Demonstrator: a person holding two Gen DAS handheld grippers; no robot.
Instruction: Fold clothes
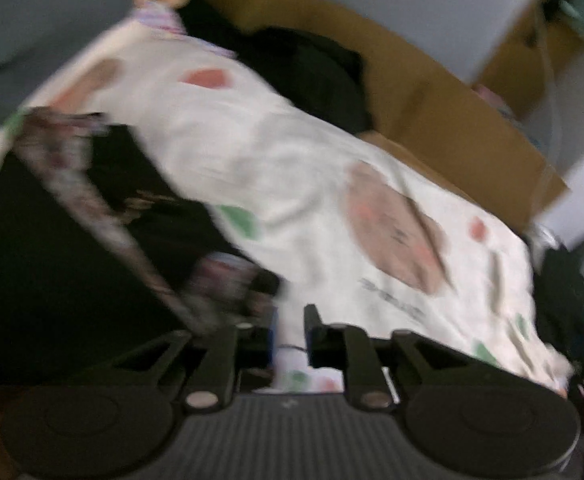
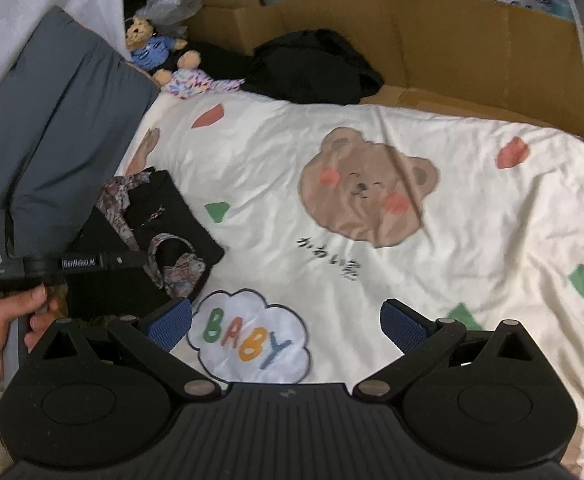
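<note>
A folded black garment with floral trim (image 1: 92, 220) (image 2: 152, 232) lies on the left side of a cream bear-print sheet (image 1: 292, 160) (image 2: 371, 140). My left gripper (image 1: 290, 320) stands just right of the garment's floral edge. Its jaws are a narrow gap apart with only the sheet showing between them; this view is blurred. In the right wrist view the left gripper (image 2: 140, 258), held by a person's hand (image 2: 0, 328), points over the garment. My right gripper (image 2: 286, 320) is wide open above the "BABY" cloud print (image 2: 252, 336), holding nothing.
A heap of black clothes (image 2: 311, 68) sits at the sheet's far edge, against a cardboard wall (image 2: 451, 40). A grey pillow (image 2: 52, 120) lies along the left. Two small teddy bears (image 2: 148, 40) sit at the far left corner.
</note>
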